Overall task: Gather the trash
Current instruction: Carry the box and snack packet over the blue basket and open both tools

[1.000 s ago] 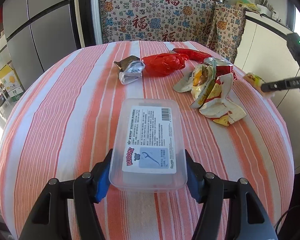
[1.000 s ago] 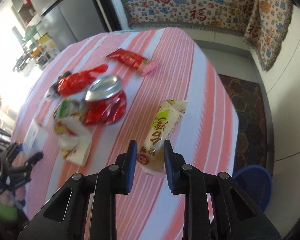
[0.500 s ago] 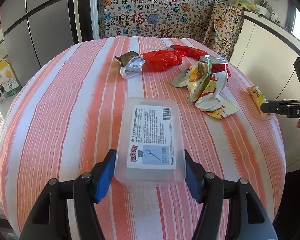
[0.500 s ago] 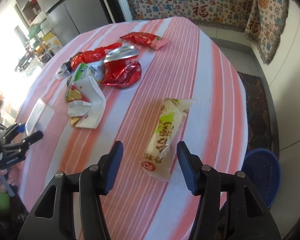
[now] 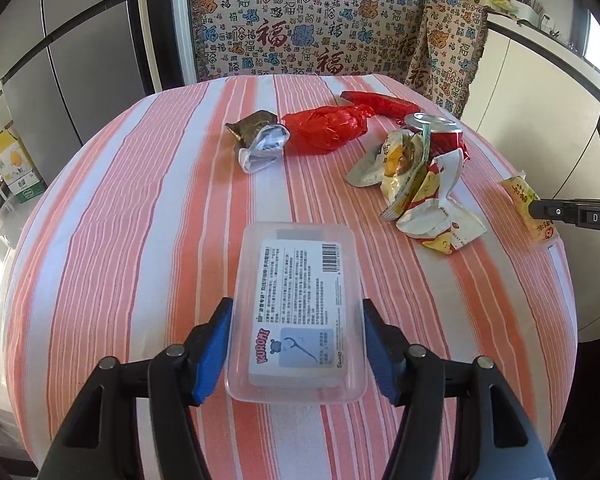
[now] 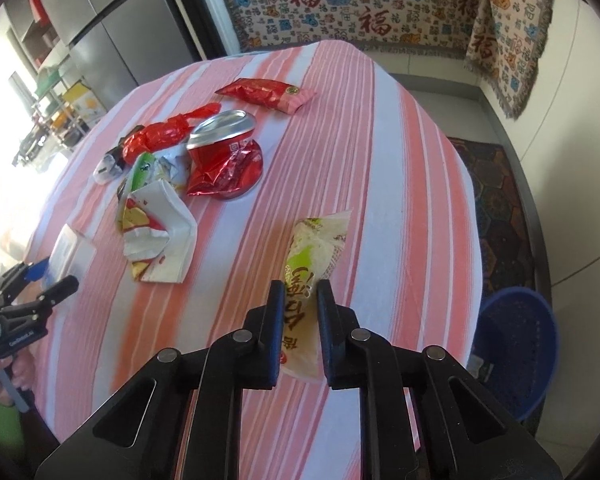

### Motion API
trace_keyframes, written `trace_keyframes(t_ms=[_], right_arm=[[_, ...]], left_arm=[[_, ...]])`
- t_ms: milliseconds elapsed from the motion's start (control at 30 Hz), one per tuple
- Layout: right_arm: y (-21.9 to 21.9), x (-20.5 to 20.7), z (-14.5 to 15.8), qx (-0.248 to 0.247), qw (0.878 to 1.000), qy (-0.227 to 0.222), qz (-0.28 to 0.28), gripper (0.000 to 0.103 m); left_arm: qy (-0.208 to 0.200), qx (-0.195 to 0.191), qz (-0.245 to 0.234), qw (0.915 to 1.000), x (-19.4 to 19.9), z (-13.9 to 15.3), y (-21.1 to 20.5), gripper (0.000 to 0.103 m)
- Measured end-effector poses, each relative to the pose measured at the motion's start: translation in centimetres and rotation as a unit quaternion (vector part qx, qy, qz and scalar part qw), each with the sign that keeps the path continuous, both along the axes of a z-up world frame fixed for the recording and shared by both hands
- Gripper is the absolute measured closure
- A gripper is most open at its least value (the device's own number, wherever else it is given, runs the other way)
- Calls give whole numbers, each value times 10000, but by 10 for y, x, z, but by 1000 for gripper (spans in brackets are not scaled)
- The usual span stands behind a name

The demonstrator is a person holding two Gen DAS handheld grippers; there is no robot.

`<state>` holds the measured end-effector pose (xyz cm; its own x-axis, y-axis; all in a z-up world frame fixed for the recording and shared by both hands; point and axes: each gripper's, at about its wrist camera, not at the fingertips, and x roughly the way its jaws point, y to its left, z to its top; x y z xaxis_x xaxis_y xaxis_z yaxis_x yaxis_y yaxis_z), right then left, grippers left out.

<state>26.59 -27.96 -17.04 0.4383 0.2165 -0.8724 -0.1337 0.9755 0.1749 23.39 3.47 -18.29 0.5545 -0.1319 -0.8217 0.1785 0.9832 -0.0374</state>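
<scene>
My left gripper (image 5: pixel 296 320) straddles a clear plastic floss-pick box (image 5: pixel 298 308) lying on the striped tablecloth (image 5: pixel 140 216); its blue pads (image 5: pixel 216 344) stand just off the box's sides, open. My right gripper (image 6: pixel 298 292) is shut on a yellow-green snack wrapper (image 6: pixel 316 248) at the table's right side. Other trash lies mid-table: a crushed red can (image 6: pixel 220 152), a torn white and yellow wrapper (image 6: pixel 156 232), a red crumpled bag (image 5: pixel 326 128), a long red wrapper (image 6: pixel 268 94) and a grey-brown wrapper (image 5: pixel 260 140).
A blue bin (image 6: pixel 516 348) stands on the floor right of the table, below its edge. A patterned cloth (image 5: pixel 312 28) hangs behind the table. A grey fridge (image 5: pixel 60 60) stands at the left. White cabinets (image 5: pixel 532 92) are at the right.
My right gripper opened wide half a second ago and has closed again on the yellow-green wrapper. My left gripper's pads have drawn slightly away from the plastic box, which stays on the table.
</scene>
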Motion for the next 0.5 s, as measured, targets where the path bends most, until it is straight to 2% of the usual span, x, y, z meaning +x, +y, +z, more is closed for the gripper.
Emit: trace_keyframes(t_ms=[300, 500], right_arm=[[-10, -20, 16, 286, 9993, -255, 11, 88], [-36, -40, 33, 385, 9981, -455, -158, 88]], left_arm=[[-221, -100, -109, 9996, -16, 16, -17, 42], [-349, -359, -422, 9978, -19, 37, -55, 42]])
